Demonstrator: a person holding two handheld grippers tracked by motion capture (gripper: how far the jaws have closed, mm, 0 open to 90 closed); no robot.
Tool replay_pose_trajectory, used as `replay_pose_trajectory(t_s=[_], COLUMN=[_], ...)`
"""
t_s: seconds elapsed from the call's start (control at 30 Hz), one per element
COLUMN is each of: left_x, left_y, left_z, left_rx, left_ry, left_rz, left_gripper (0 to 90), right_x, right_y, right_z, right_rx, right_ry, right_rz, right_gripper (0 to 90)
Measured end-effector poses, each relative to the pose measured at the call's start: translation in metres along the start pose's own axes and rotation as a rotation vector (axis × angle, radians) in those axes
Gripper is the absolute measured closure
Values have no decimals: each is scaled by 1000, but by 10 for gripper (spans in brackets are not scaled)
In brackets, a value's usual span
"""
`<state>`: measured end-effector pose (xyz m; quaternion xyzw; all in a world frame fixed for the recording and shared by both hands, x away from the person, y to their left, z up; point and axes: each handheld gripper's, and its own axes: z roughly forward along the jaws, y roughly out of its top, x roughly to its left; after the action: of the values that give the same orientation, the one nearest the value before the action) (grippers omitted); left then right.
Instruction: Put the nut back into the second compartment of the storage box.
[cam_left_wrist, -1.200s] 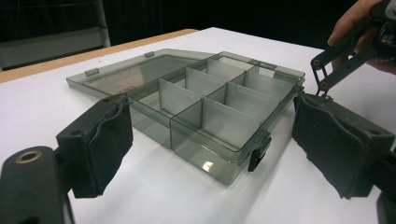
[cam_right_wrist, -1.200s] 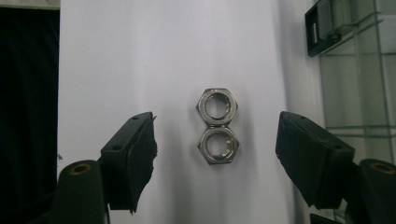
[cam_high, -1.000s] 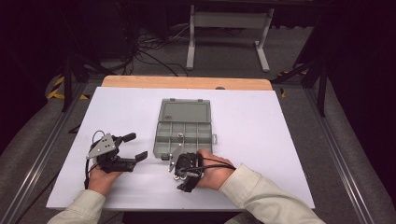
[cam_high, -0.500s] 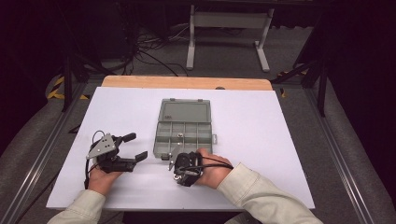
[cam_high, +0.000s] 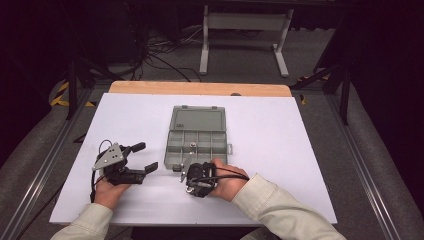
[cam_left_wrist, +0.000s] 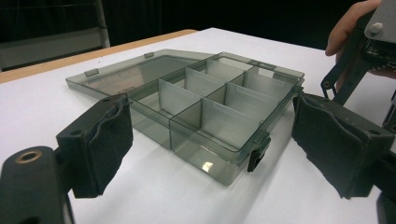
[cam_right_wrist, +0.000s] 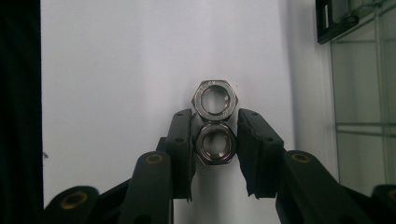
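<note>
The right gripper (cam_right_wrist: 215, 149) is clenched on the nearer of two touching steel hex nuts (cam_right_wrist: 215, 144); the next move probably calls for carrying it to the open smoky-grey plastic compartment box (cam_right_wrist: 364, 70) beside that gripper; the left gripper (cam_left_wrist: 210, 154) rests released.

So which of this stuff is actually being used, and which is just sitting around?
In use:
right tool, closed on the near nut
far nut, touching it
open box

Idle:
left tool, open, off the box
stand and cables behind the table
</note>
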<state>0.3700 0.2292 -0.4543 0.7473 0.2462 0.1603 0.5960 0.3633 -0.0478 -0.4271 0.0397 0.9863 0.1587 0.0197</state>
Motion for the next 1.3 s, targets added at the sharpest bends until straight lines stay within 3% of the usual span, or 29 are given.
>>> replay_pose_trajectory(t_s=[0.17,0.5,0.93,1.3], left_x=[0,0,0,0], left_y=[0,0,0,0], left_z=[0,0,0,0], left_rx=[2,5,5,-1], left_ry=[-1,-3,-5,-2], left_rz=[0,0,-6,-6], left_gripper=[133,133,133,133], right_x=[-2,-10,-19,-42], right_y=[0,5,17,30], right_z=[-6,-31,-52,-68], right_rx=[-4,-40,-69,-110], right_ry=[9,-16,-39,-66], right_rz=[4,19,16,47], right_gripper=[674,700,701,705])
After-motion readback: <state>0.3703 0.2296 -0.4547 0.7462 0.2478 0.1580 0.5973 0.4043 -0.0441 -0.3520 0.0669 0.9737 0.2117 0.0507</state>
